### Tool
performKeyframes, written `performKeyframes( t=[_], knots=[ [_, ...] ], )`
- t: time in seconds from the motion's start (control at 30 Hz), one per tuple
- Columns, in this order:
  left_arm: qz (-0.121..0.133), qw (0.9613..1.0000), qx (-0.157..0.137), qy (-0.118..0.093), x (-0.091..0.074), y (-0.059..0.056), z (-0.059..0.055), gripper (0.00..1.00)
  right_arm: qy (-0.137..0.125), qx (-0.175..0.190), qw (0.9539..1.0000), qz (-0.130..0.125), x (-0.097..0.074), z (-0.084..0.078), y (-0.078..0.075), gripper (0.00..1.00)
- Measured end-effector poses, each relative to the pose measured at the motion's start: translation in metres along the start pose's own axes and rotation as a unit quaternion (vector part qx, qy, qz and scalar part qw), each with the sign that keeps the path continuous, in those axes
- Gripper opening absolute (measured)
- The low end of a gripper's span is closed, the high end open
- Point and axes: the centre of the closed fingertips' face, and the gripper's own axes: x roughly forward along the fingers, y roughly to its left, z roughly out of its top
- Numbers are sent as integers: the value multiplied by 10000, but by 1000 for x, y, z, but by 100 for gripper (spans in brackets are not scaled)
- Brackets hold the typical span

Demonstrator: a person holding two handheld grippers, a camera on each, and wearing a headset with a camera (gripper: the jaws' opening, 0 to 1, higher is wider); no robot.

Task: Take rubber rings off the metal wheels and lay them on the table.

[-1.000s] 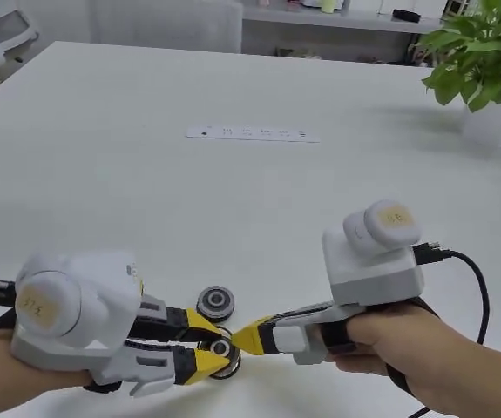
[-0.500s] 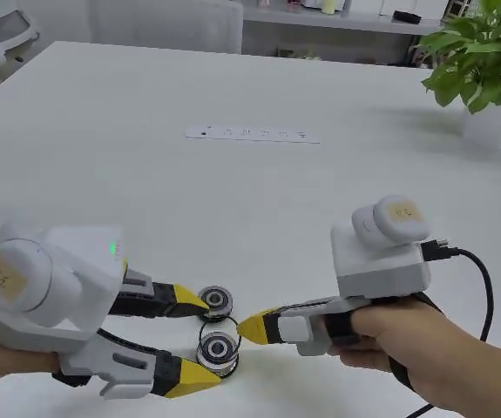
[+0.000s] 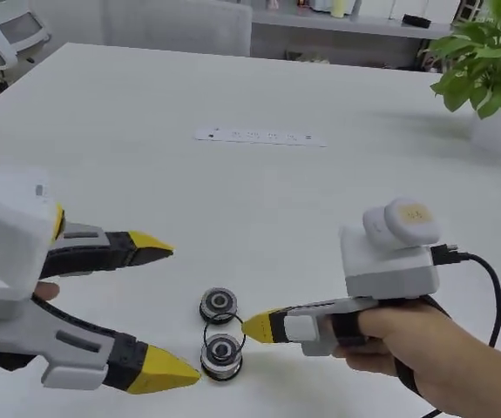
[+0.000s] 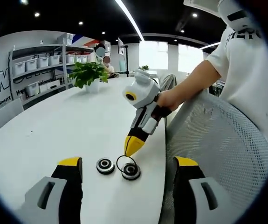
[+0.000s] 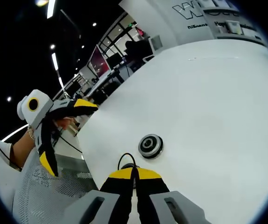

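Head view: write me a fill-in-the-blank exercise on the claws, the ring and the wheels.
The left claw is wide ____.
The right claw is ____ on the black ring.
The wheels on the table number ____.
Missing words: open; shut; two.

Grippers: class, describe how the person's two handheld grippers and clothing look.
The left gripper and right gripper share white plastic bodies and black jaws with pointed yellow tips. A black cable runs from the right gripper's rear. The person wears a white short sleeve.
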Motion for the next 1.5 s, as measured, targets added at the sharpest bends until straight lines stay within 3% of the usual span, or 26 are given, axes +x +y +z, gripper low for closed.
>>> performKeyframes(
  t=[0.23,0.43,0.5,0.63,1.0,1.2,1.33,1.5],
  knots=[
    [293,9995,87,-59,-23,-3,5,80,-3,12,10000,13,-1,0,0,0],
    [498,9985,-135,-158,-34,-12,5,84,1,-37,10000,21,-2,1,0,0],
    [600,9979,-134,-181,-36,-13,4,84,-2,-72,10000,17,-3,1,0,0],
    [893,9947,-414,-281,-43,-9,0,85,-23,-95,10000,6,-4,3,0,0],
    [1263,9908,-489,-52,-54,-13,-14,84,-2,-232,9997,-48,-6,4,0,0],
    [1475,9872,-584,-145,-54,-14,-14,83,43,-300,9995,-74,-6,2,0,0],
    [1610,9857,-494,83,-56,-13,-21,81,52,-338,9994,-84,-7,3,0,0],
    [1712,9834,-602,25,-60,-13,-25,81,17,-445,9989,-118,-10,7,0,0]
  ],
)
